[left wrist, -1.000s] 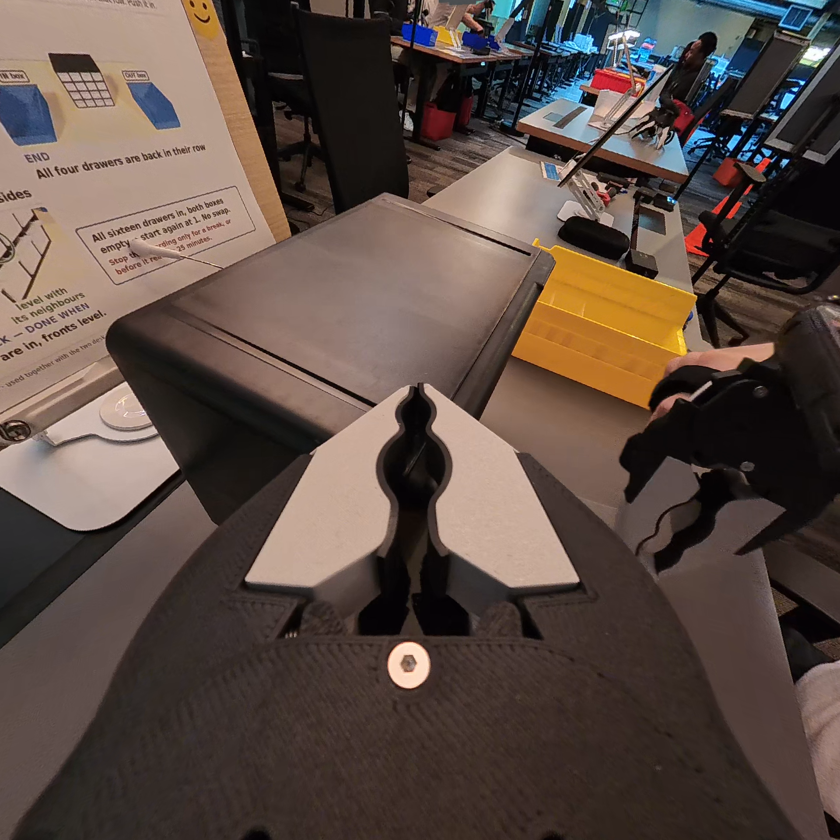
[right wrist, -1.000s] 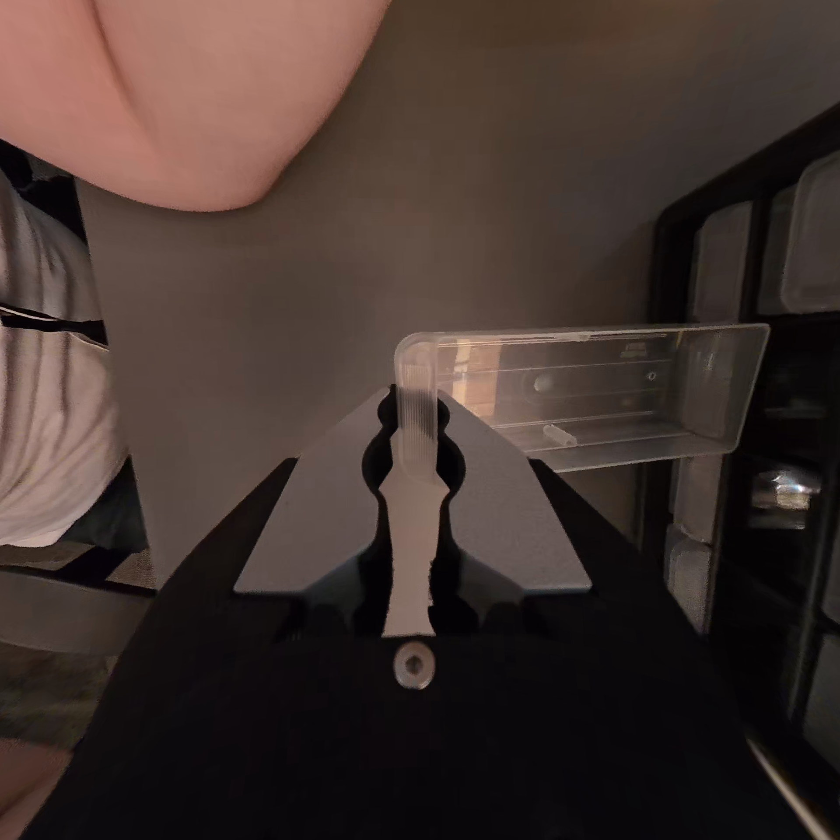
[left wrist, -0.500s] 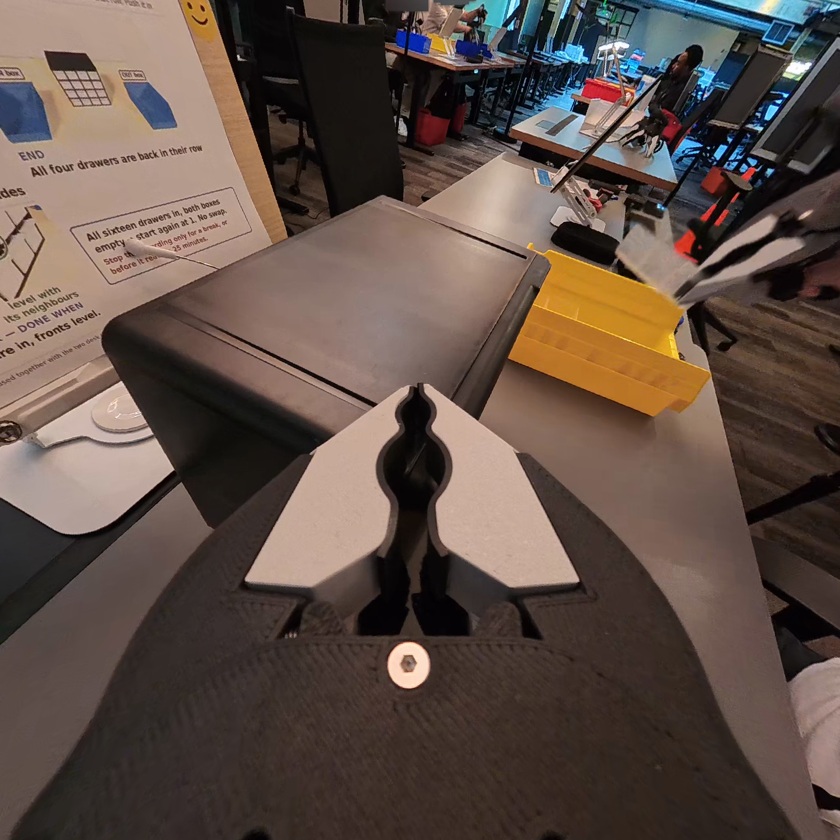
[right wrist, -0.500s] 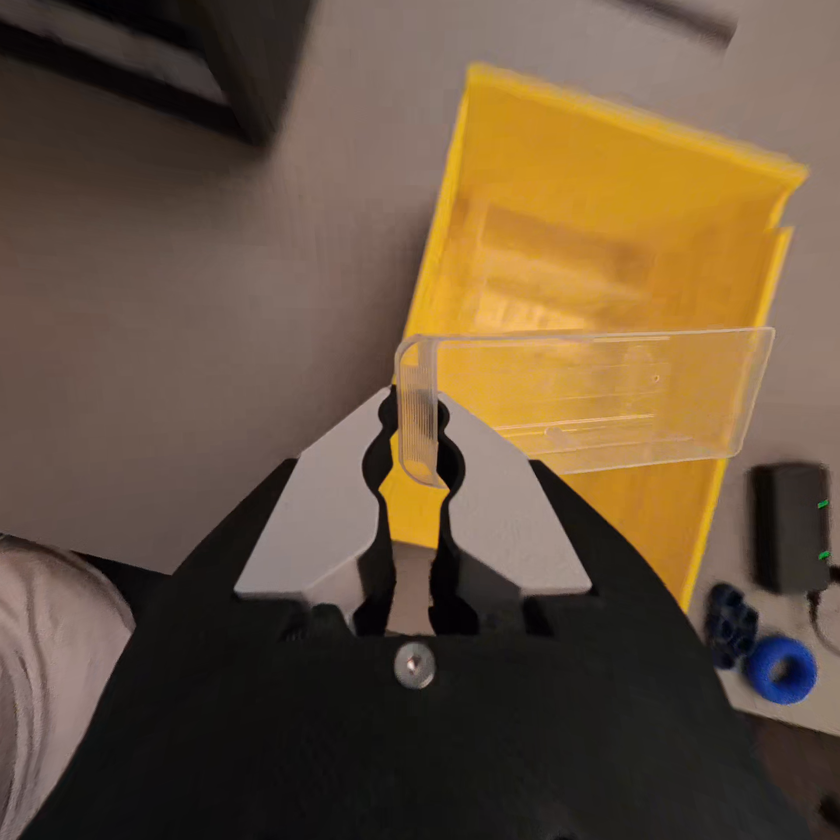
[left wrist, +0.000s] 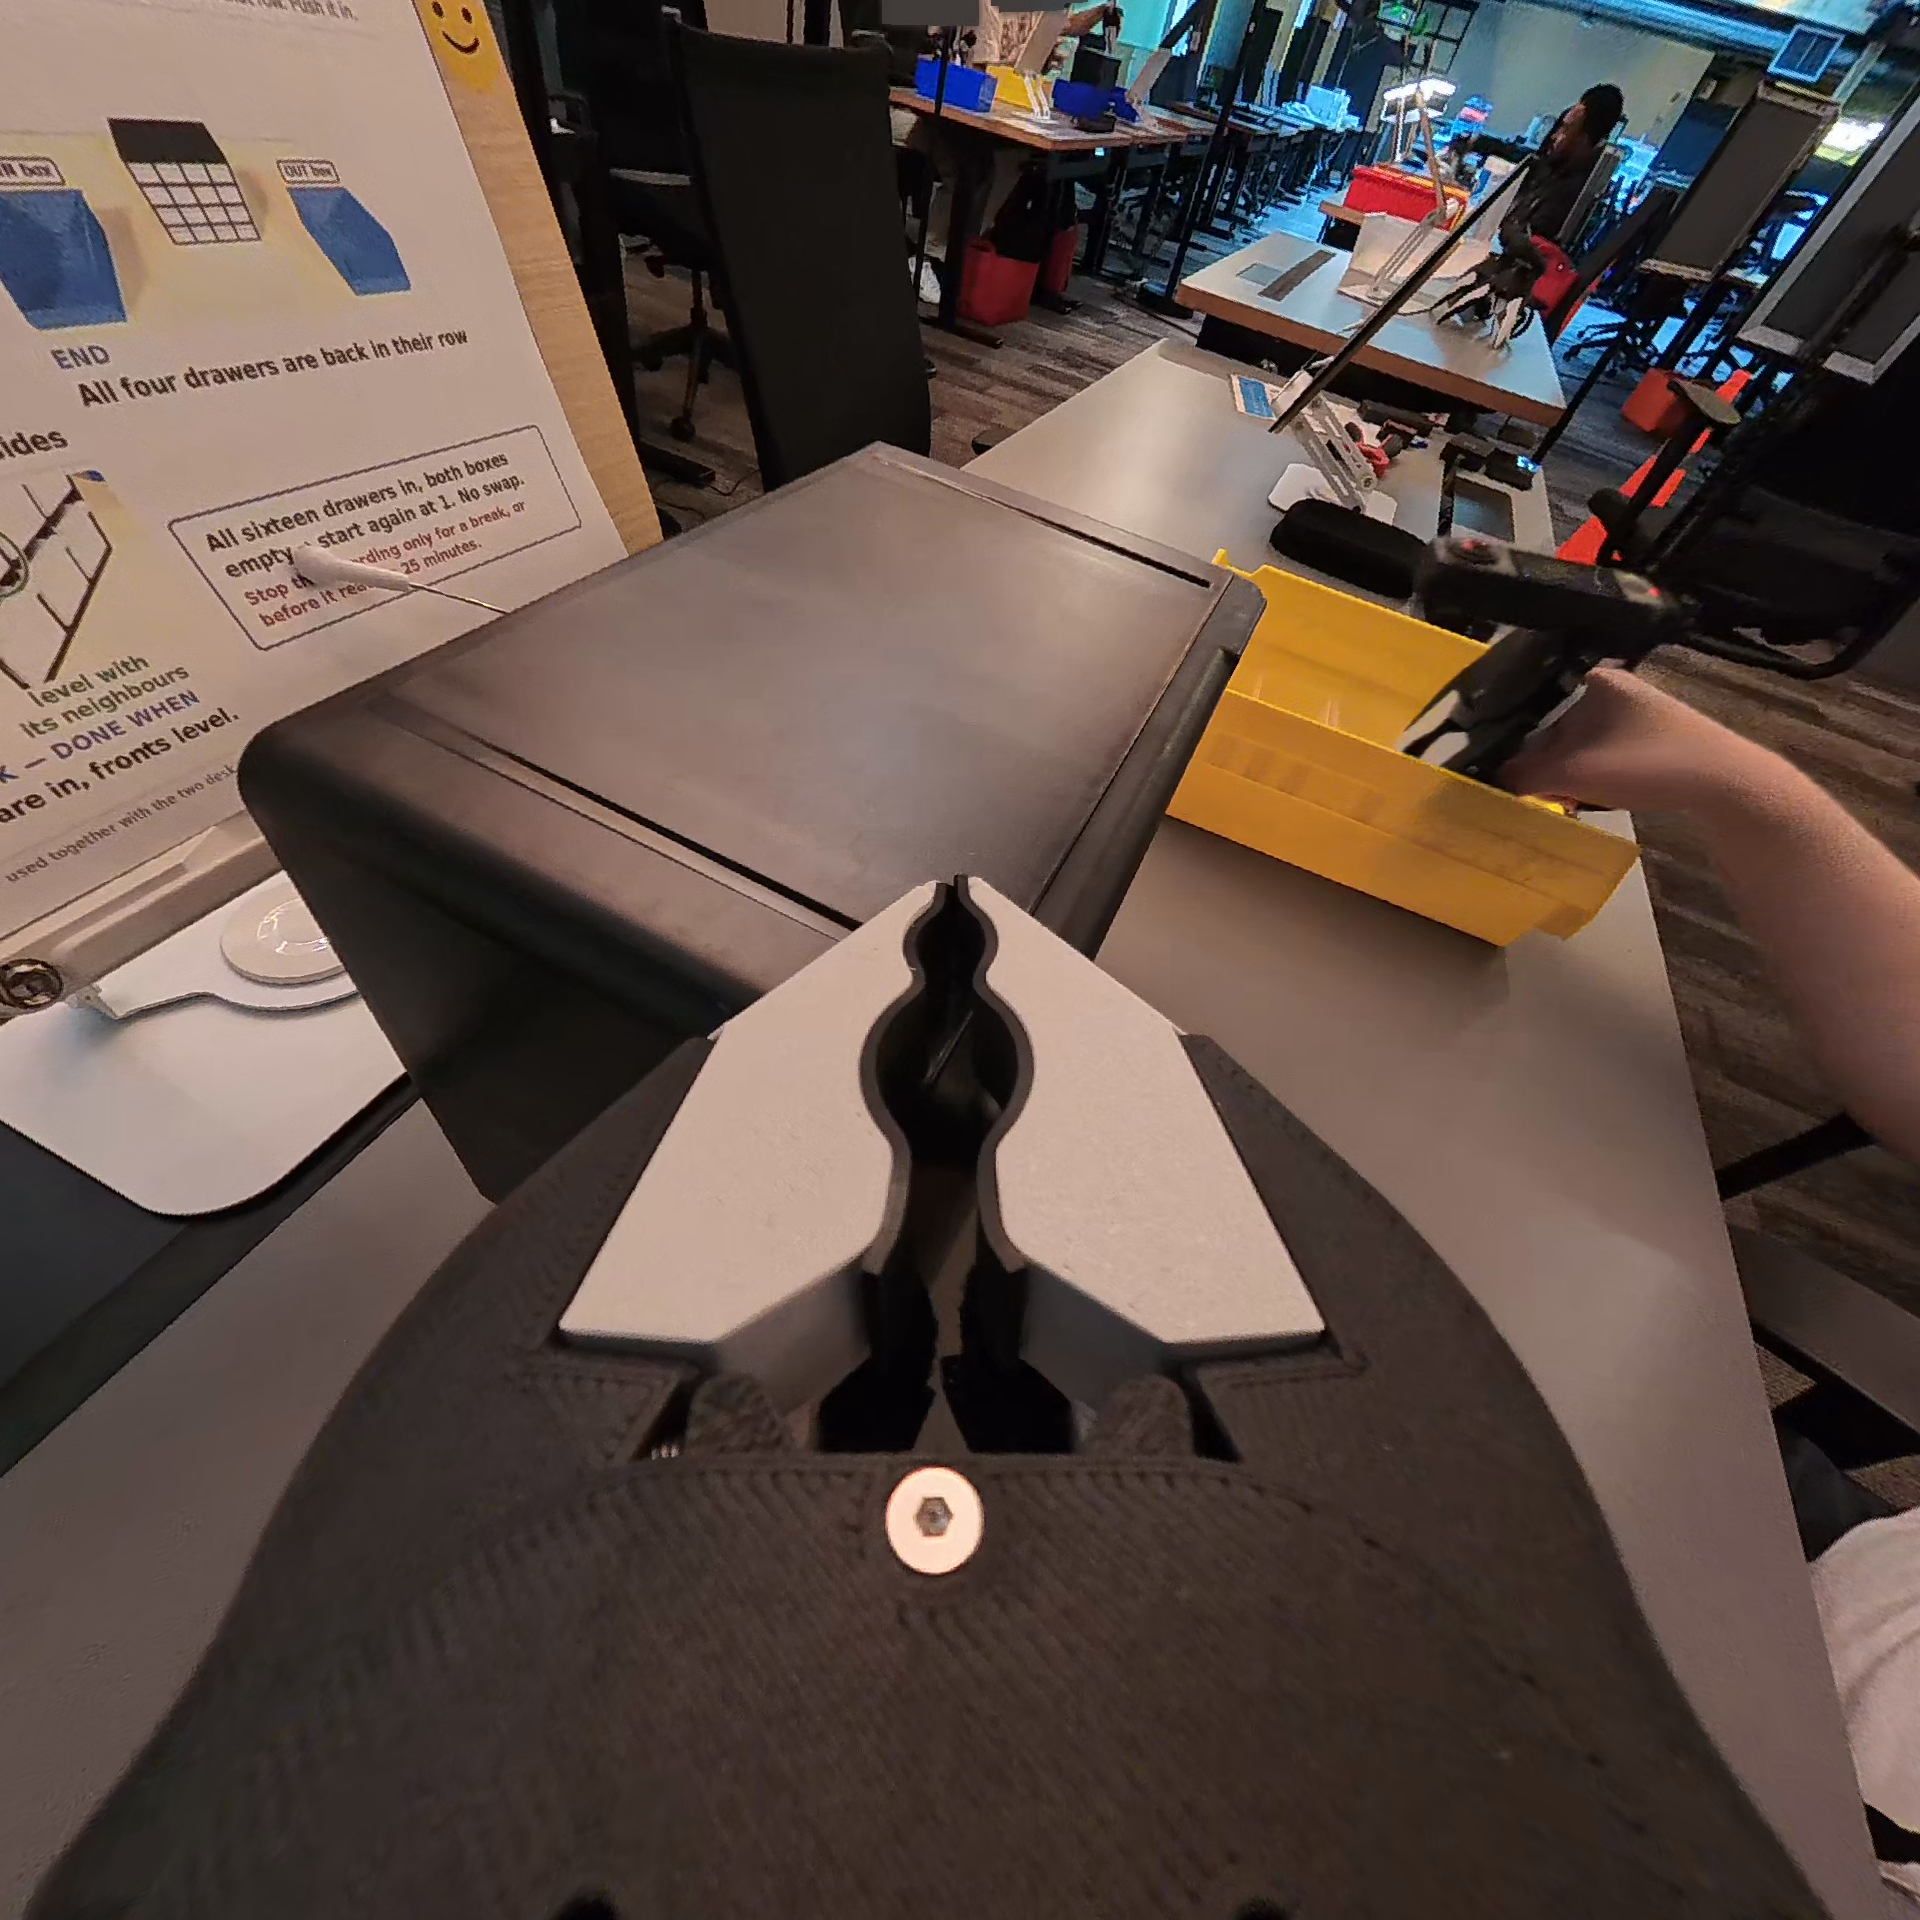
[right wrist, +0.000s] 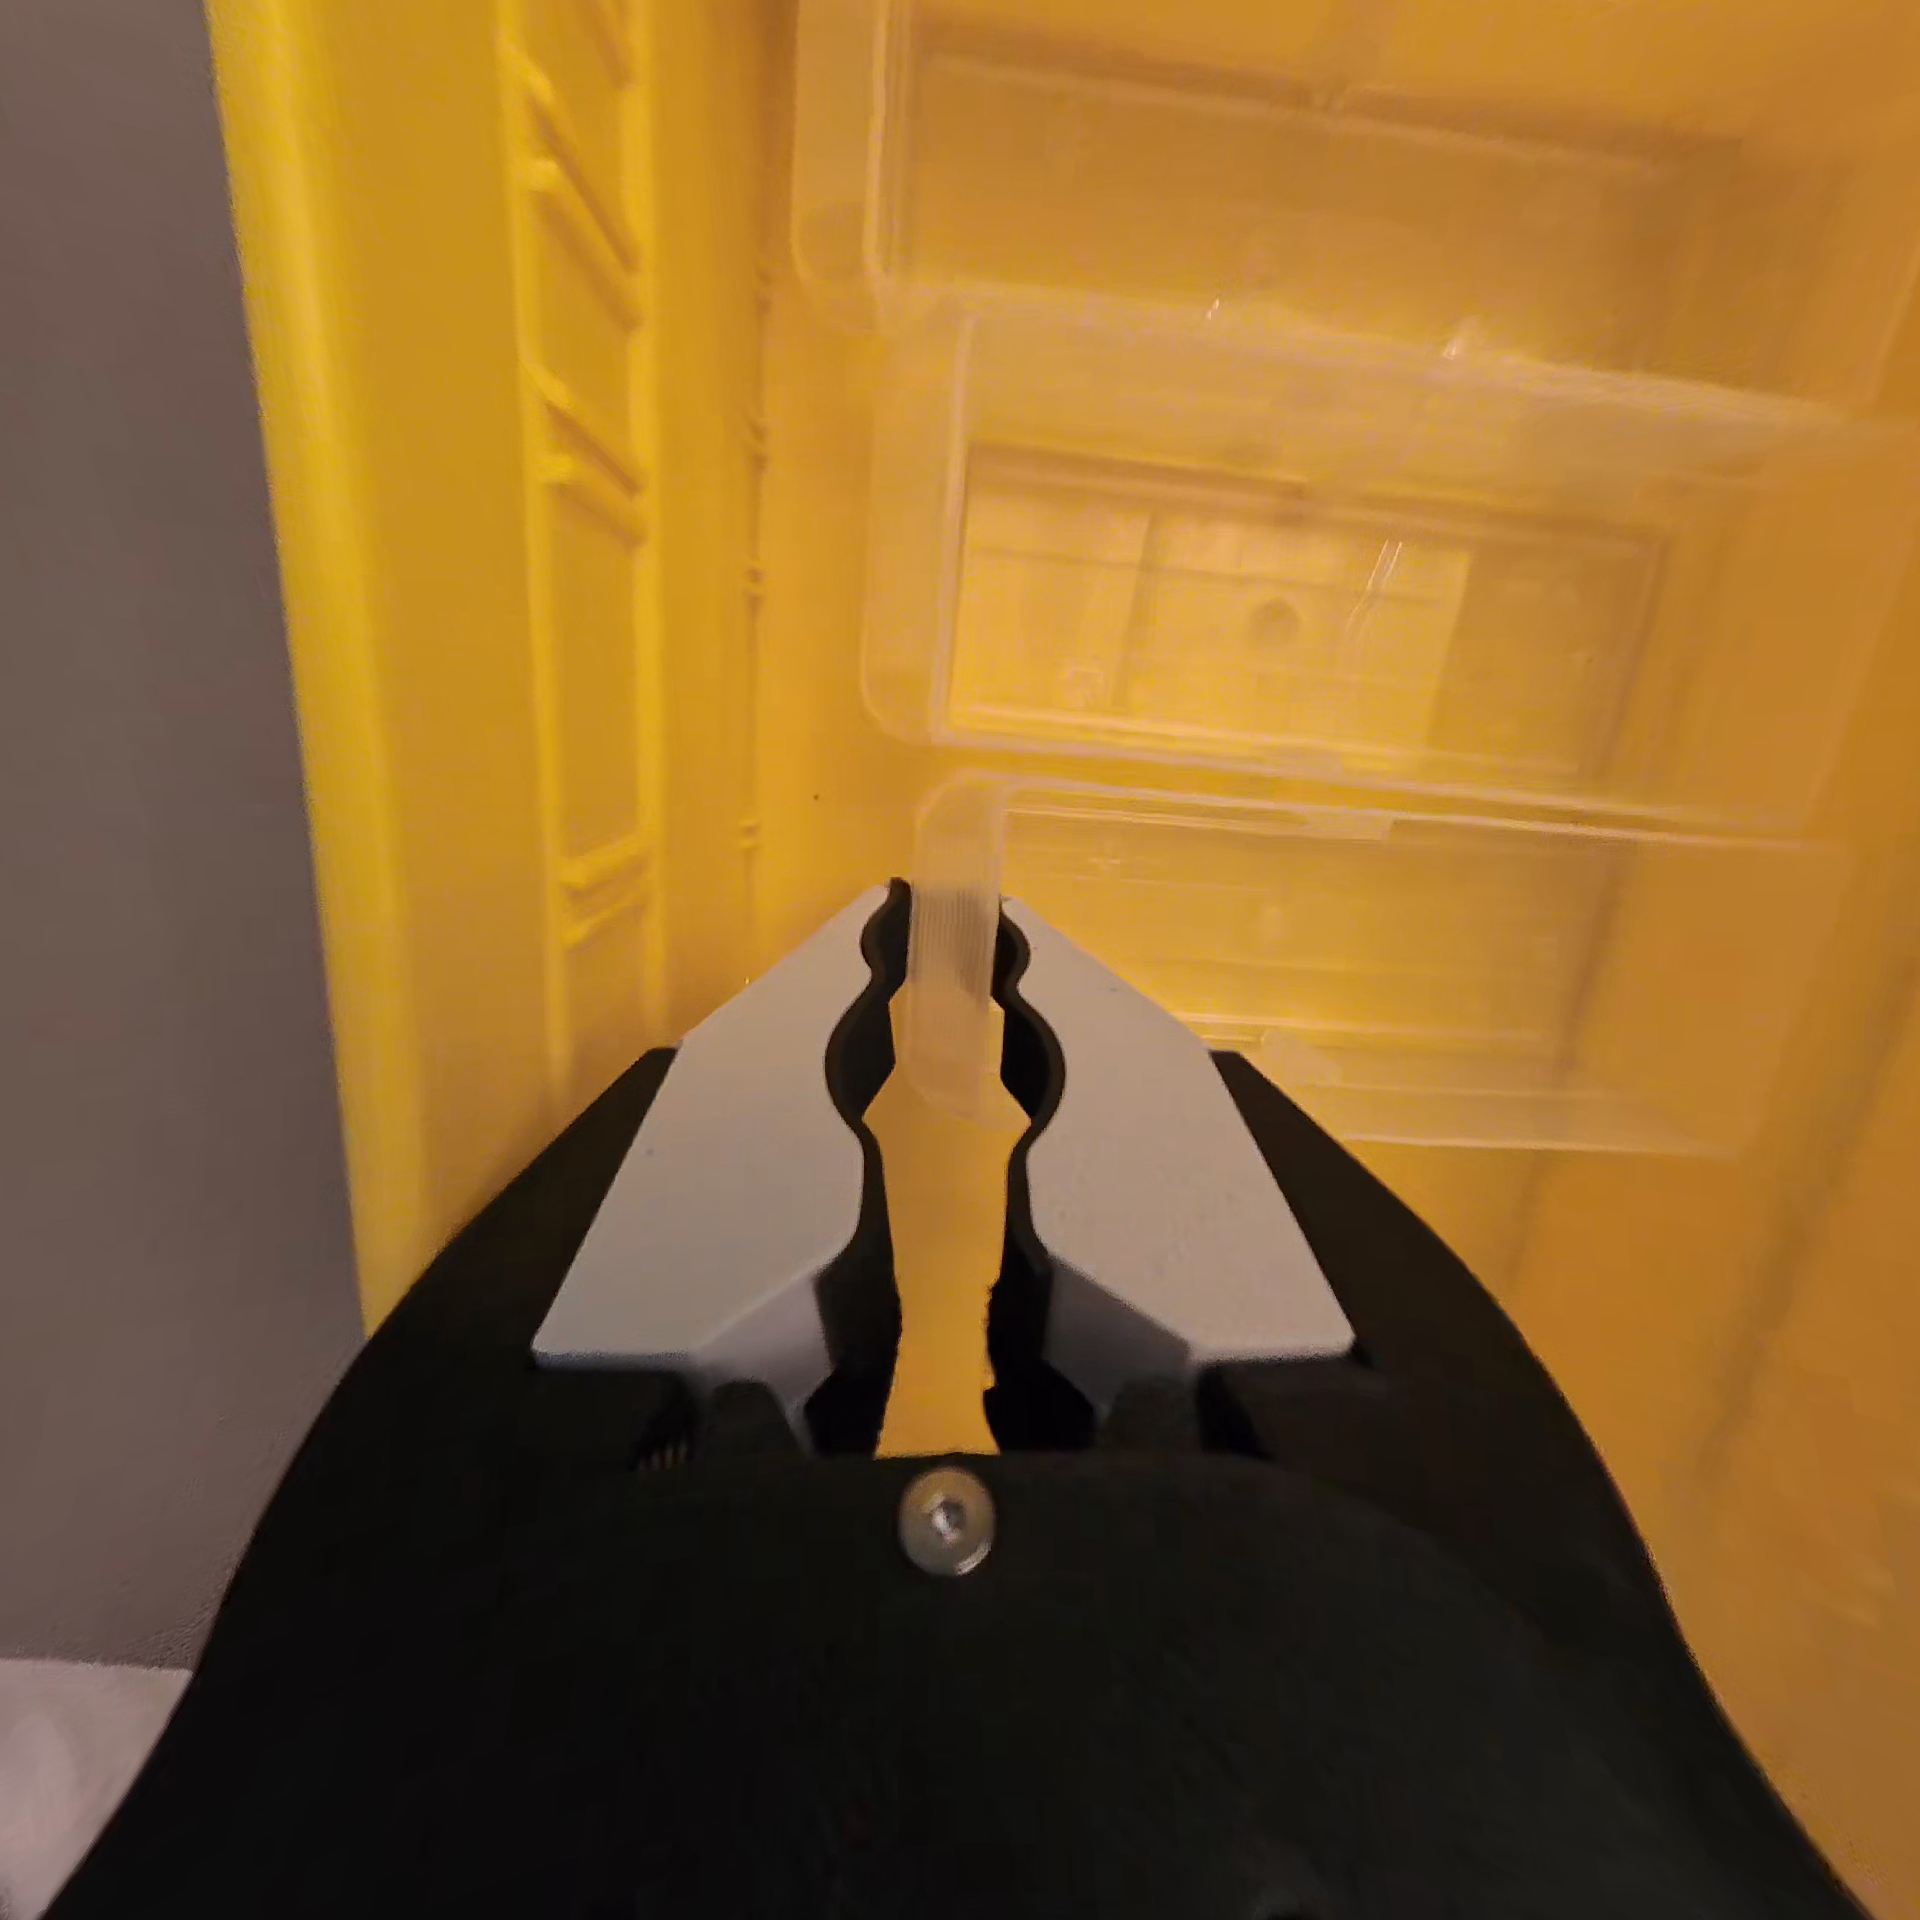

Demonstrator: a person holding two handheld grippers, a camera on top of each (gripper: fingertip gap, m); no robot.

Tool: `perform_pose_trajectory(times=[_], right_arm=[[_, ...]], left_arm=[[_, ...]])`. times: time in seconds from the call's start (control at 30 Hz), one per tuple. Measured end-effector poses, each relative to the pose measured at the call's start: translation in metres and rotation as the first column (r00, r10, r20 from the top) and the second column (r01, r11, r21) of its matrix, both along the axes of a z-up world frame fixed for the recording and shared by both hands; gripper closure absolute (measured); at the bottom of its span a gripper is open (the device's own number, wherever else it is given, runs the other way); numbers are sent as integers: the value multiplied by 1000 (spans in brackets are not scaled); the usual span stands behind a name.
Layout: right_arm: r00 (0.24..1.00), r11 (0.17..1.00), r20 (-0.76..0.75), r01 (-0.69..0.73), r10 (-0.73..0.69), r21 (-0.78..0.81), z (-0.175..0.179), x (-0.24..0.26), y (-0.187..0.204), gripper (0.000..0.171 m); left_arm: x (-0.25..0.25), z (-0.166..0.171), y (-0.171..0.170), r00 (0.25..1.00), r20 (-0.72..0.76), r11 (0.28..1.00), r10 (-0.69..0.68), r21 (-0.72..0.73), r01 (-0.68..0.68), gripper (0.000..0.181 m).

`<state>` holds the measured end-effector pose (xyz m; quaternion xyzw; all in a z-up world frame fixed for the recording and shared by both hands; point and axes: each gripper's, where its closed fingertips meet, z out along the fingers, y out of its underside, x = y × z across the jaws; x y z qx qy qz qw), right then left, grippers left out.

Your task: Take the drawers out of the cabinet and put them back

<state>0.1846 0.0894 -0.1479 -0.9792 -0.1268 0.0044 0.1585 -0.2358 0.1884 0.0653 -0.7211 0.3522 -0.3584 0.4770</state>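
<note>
**Dropping a drawer into the yellow bin**

The clear drawer (right wrist: 1351, 956) we carry hangs low inside the yellow bin (right wrist: 436, 520), just above or already touching two other clear drawers (right wrist: 1299, 582) that lie there; we cannot tell which. Our right gripper (right wrist: 951, 914) holds it by the ribbed pull tab (right wrist: 951, 987), the jaws narrow with the tab between them, though a sliver of gap on the left side suggests the squeeze may be easing.

We judge this to be the removal half of the task: drawers come out of the black cabinet (left wrist: 810, 665) and collect in the bin beside it. The next move calls for opening the jaws enough to free the tab, then lifting straight out so the drawer settles flat and does not snag on the ones beneath.

Our left gripper (left wrist: 951, 894) hovers near the cabinet's front corner, fingers closed together with nothing between them. Seen from there, the right gripper (left wrist: 1496, 686) reaches down into the bin on the grey table (left wrist: 1403, 1091). An instruction poster (left wrist: 260, 416) stands behind the cabinet.
</note>
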Motion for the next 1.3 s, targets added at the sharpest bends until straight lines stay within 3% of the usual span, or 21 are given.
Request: perform_pose_trajectory(times=[0.03, 0.17, 0.3, 0.37, 0.47, 0.53, 0.6, 0.7, 0.83, 0.87, 1.03, 1.13, 1.23, 1.3], right_arm=[[1000, 1000, 11, -21, 21, -4, -3, -1, 2, 158], [997, 1000, -74, -21, 23, 19, 14, -7, 9, 150], [999, 932, 21, -38, 32, 360, 117, -9, 26, 140], [982, 764, 138, -190, 132, 617, 185, -48, 34, 134], [868, 378, 377, -484, 324, 789, 238, -155, 23, 124], [758, 184, 531, -624, 380, 759, 229, -227, 12, 124], [652, 57, 638, -716, 410, 696, 199, -293, 8, 124], [537, -47, 734, -793, 415, 607, 145, -365, 18, 124], [345, -186, 930, -912, 129, 365, 114, -410, 48, 127], [316, -216, 941, -917, 120, 335, 107, -421, 50, 132], [298, -194, 947, -928, 118, 317, 93, -437, 72, 136], [288, -162, 952, -939, 107, 302, 93, -436, 83, 147], [262, -170, 962, -947, 76, 271, 96, -435, 81, 163], [251, -169, 962, -949, 104, 266, 95, -434, 73, 163]], left_arm=[[0, 0, 0, 1000, 1, 1000, -1, 0, 1, 181], [0, 0, 0, 1000, 8, 1000, -5, -3, 5, 181], [0, 0, 0, 1000, 9, 1000, -5, -4, 6, 181], [0, 0, 0, 1000, 9, 1000, -6, -4, 6, 181], [0, 0, 0, 1000, 10, 1000, -5, -5, 6, 181], [0, 0, 0, 1000, 10, 1000, -4, -5, 4, 181], [0, 0, 0, 1000, 8, 1000, -2, -5, 2, 181], [0, 0, 0, 1000, 6, 1000, 0, -3, 0, 181], [0, 0, 0, 1000, 6, 1000, -2, -3, 2, 181], [0, 0, 0, 1000, 6, 1000, -3, -4, 3, 181], [0, 0, 0, 1000, 9, 1000, -8, -4, 8, 181], [0, 0, 0, 1000, 9, 1000, -8, -4, 8, 181], [0, 0, 0, 1000, 8, 1000, -8, -4, 8, 181], [0, 0, 0, 1000, 8, 1000, -8, -3, 8, 181]])
